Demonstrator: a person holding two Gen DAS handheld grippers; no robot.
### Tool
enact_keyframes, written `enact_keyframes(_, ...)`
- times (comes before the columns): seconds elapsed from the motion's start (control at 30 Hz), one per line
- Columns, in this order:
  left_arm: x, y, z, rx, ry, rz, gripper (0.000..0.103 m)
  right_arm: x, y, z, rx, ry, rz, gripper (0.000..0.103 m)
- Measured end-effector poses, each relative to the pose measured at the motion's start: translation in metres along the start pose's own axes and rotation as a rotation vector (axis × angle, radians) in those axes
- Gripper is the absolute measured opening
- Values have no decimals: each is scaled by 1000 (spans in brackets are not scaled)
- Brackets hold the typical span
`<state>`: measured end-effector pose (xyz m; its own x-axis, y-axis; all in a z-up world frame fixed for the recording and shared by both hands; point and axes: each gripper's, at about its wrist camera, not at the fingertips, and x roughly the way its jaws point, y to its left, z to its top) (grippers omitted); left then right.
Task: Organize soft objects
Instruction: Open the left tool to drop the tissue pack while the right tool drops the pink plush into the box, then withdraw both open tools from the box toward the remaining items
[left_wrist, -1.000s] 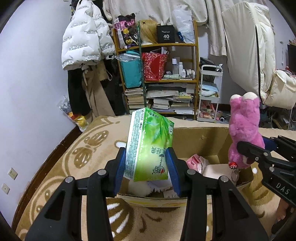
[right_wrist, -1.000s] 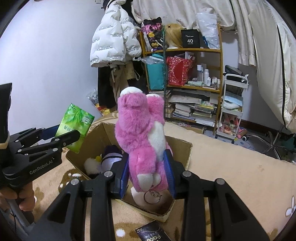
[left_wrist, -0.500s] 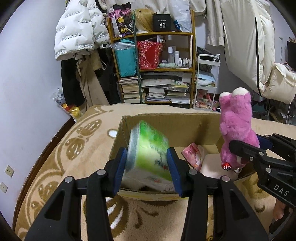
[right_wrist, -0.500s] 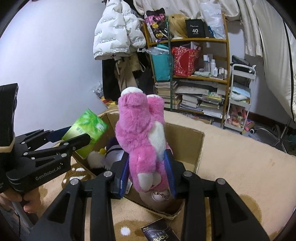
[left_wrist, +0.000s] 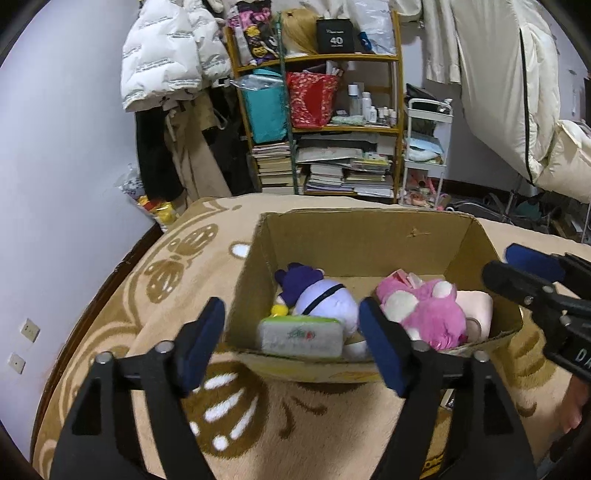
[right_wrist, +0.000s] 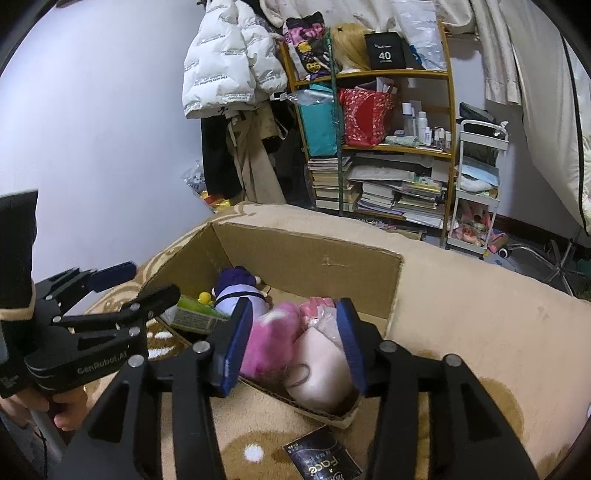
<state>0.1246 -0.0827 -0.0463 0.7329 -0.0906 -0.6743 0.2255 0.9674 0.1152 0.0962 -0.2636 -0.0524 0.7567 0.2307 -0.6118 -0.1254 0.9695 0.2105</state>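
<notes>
**Stock check: cardboard box and its soft contents**

Landmark: the cardboard box (left_wrist: 354, 240), open-topped, on the patterned rug (left_wrist: 155, 280). All places below are given from it.

- Tissue pack (left_wrist: 301, 335): inside the box, lying flat against the near wall, green face seen from the right wrist view.
- Purple-and-white plush (left_wrist: 325, 297): inside, just behind the tissue pack and touching it.
- Pink plush (left_wrist: 424, 314): inside, toward the right end, lying on its side against a pale pink cushion (left_wrist: 476, 302).
- Small yellow toy (right_wrist: 204, 297): inside, between the tissue pack and the purple-and-white plush.
- Dark packet (right_wrist: 323, 459): outside, on the rug just in front of the near right corner.

Your tools:
- Left hand-held gripper (left_wrist: 291, 343): jaws apart, holding nothing, over the near wall above the tissue pack.
- Right hand-held gripper (right_wrist: 293, 343): jaws apart, holding nothing, over the right end above the pink plush.

Risks, as you stand:
- Your open fingers straddle the near wall; pulling back low could catch the cardboard edge and drag or tip the box.
- The two tools sit near each other; swinging either sideways could knock them together.
- The pink plush rides high at the right end; a brush from your right fingers could roll it over the low front edge.
- The dark packet may be overlooked, or not belong with soft things; I cannot tell what it is.
</notes>
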Motion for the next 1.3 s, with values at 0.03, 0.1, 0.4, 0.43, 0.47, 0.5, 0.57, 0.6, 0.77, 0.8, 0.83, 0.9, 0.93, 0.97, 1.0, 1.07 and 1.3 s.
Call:
enact_keyframes(0.03,-3,1,-1,-4,-1,9,81,-3,-1,0,4,0,-5,59)
enact_keyframes(0.1,-7,3,-2,-10,1,16,85,-10,-2,0,11,-9,-28,69)
enact_keyframes(0.4,-34,14,-10,-65,24,14,97,-39,-12,-1,71,23,5,95)
enact_keyframes(0.43,-39,14,-11,-58,25,18,97,-41,-12,-2,70,34,7,98)
enact_keyframes(0.47,-43,13,-12,-54,23,21,97,-44,-11,-4,67,41,8,101)
enact_keyframes(0.5,-46,11,-13,-48,22,21,98,-47,-11,-6,62,45,8,102)
enact_keyframes(0.57,-54,8,-17,-34,24,10,100,-53,-10,-9,57,56,6,102)
enact_keyframes(0.6,-57,6,-18,-27,28,4,100,-55,-10,-10,56,61,7,102)
enact_keyframes(0.77,-66,-6,-27,2,61,-29,100,-63,-13,-15,62,103,8,103)
enact_keyframes(0.8,-67,-9,-30,11,66,-33,100,-64,-13,-16,64,114,6,103)
enact_keyframes(0.83,-68,-12,-32,21,70,-35,100,-65,-14,-16,66,123,9,103)
enact_keyframes(0.9,-69,-16,-39,40,86,-45,100,-66,-14,-16,71,144,13,103)
enact_keyframes(0.93,-69,-18,-42,49,95,-52,100,-68,-14,-17,72,151,11,103)
enact_keyframes(0.97,-69,-21,-45,58,105,-56,100,-69,-15,-18,74,157,7,103)
enact_keyframes(1.0,-68,-24,-48,68,115,-61,100,-69,-16,-19,75,162,5,103)
enact_keyframes(1.07,-67,-29,-52,85,131,-76,100,-68,-18,-22,84,180,-3,103)
enact_keyframes(1.3,-63,-49,-63,152,156,-180,100,-57,-27,-34,114,248,-38,103)
